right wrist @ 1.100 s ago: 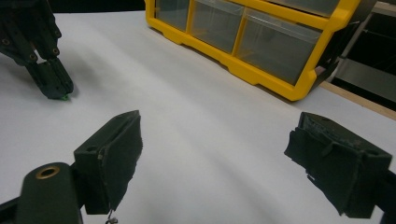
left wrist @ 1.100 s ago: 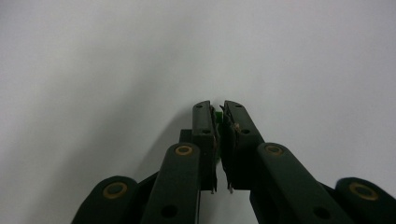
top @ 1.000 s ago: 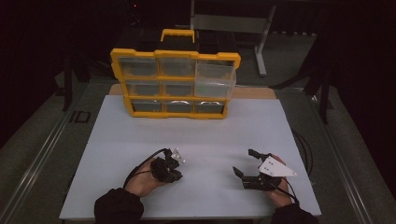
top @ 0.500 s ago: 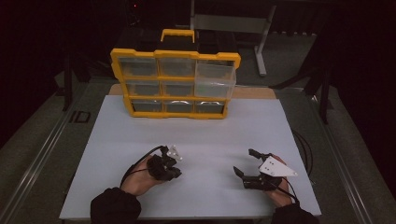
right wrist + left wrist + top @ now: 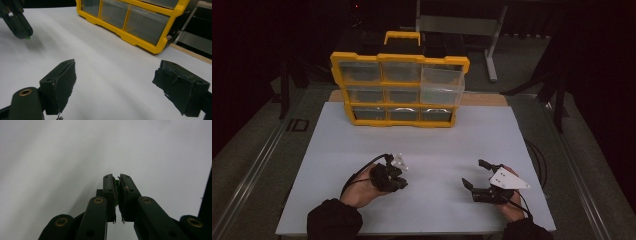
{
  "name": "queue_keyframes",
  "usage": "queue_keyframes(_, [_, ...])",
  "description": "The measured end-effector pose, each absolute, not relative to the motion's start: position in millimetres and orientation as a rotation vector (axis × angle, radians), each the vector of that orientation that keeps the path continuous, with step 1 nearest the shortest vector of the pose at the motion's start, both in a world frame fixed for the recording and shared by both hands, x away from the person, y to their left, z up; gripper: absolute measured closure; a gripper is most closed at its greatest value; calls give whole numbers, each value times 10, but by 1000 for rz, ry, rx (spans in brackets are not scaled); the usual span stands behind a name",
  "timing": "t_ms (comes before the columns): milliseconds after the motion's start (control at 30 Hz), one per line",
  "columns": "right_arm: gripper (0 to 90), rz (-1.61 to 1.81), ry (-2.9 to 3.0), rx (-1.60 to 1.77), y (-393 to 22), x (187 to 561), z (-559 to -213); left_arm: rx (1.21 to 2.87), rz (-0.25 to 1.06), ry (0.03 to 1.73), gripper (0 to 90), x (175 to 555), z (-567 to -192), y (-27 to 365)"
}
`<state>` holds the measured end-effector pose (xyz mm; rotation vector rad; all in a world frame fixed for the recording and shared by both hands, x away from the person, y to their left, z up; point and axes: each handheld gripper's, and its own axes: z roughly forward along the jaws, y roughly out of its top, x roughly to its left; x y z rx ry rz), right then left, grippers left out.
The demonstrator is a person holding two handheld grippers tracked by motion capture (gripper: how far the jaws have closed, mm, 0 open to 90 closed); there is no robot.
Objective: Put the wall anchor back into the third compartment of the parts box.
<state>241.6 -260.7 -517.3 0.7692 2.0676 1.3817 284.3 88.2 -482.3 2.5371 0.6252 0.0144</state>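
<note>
While the left gripper [image 5: 116, 180] stays clamped on a small green piece [image 5: 116, 202], it lifts off the white tabletop [image 5: 432, 145] | right gripper [image 5: 115, 85] gapes idle | pickup looks secured, yellow clear-drawer organiser [image 5: 400, 90] likely next.

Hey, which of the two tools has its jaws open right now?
The right tool, held at the right of the white table: its jaws stand wide apart with nothing between them. The left tool is closed on a small green thing.

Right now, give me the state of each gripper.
Left gripper: shut on a small green thing, too hidden to identify.
Right gripper: open, nothing between its jaws.
</note>
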Motion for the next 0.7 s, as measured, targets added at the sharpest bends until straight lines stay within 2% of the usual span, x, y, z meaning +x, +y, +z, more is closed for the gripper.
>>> queue_keyframes(433, [152, 1383, 2068, 774, -2607, 2418, -5173, 2539, 42, 595, 846, 2955, -4560, 859])
queue_keyframes(700, [152, 1376, 2070, 774, -2599, 2430, -5182, 2479, -12, 599, 847, 3090, -4356, 905])
